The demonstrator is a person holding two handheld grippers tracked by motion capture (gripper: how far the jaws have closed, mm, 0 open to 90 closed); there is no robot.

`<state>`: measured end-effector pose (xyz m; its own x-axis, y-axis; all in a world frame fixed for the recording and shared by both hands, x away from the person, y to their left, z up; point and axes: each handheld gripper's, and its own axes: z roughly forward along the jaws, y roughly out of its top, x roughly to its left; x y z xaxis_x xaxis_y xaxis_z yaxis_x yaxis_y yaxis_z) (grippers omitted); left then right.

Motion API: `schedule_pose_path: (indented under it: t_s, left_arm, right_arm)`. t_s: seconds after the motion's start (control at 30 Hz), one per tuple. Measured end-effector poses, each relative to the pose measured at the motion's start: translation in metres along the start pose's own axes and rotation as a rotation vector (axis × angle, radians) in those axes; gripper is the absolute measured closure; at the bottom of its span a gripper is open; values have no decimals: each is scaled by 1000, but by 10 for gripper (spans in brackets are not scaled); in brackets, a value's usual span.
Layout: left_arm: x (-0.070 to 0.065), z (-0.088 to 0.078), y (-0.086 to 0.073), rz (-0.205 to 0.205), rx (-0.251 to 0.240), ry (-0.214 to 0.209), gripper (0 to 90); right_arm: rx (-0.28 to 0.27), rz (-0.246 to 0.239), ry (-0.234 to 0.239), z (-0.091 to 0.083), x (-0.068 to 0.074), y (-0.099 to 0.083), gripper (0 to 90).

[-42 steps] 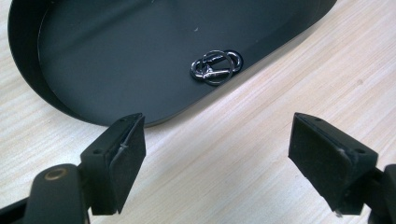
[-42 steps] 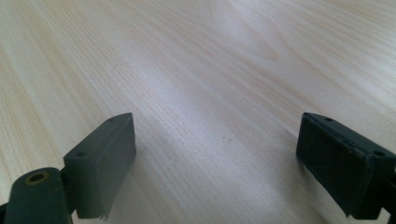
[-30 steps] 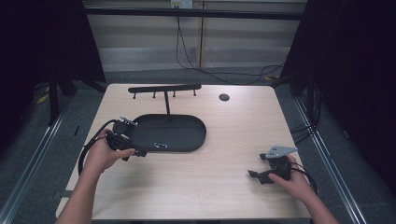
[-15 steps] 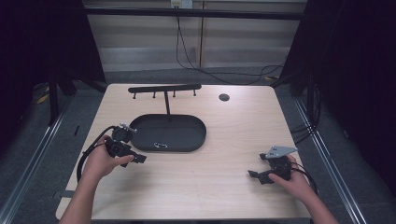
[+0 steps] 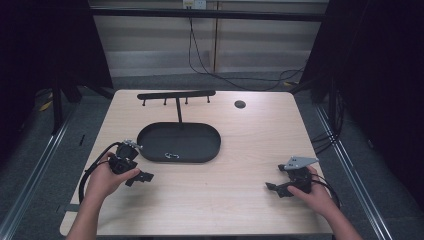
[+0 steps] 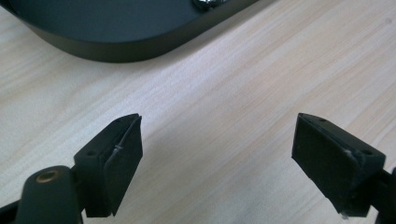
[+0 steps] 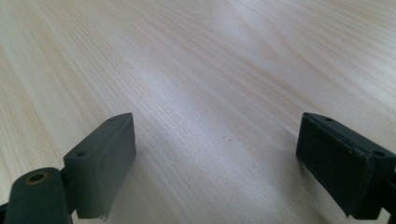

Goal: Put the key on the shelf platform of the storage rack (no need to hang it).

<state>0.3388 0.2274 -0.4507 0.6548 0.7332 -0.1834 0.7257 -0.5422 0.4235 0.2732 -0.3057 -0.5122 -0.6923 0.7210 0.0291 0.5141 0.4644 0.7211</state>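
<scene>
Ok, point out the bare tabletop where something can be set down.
Free: light wooden table between left gripper and right gripper; also right of the black oval tray, below the small dark round hole. Crowded: tray with its T-shaped black rack.

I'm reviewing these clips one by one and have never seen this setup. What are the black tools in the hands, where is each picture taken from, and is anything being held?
A person holds two hand-held grippers, each with two black jaws. The high view looks down on the wooden table: the left gripper sits by a black oval tray, the right gripper near the front right. A small metal piece lies in the tray, under a black stand with hooks. Each gripper view looks along that gripper's own jaws. Both grippers are open and hold nothing.
</scene>
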Motion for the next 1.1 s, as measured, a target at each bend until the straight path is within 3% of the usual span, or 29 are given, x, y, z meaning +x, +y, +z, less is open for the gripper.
schedule_pose_path:
  t_s: [0.63, 0.9, 1.1]
  left_arm:
    - [3, 15, -27, 39, 26, -16, 162]
    - [1, 16, -35, 117, 21, 21, 161]
    - [-3, 18, -38, 181, 8, 77, 156]
  right_arm:
    - [0, 0, 0, 0, 0, 0, 115]
    - [0, 0, 0, 0, 0, 0, 115]
    - [0, 0, 0, 0, 0, 0, 115]
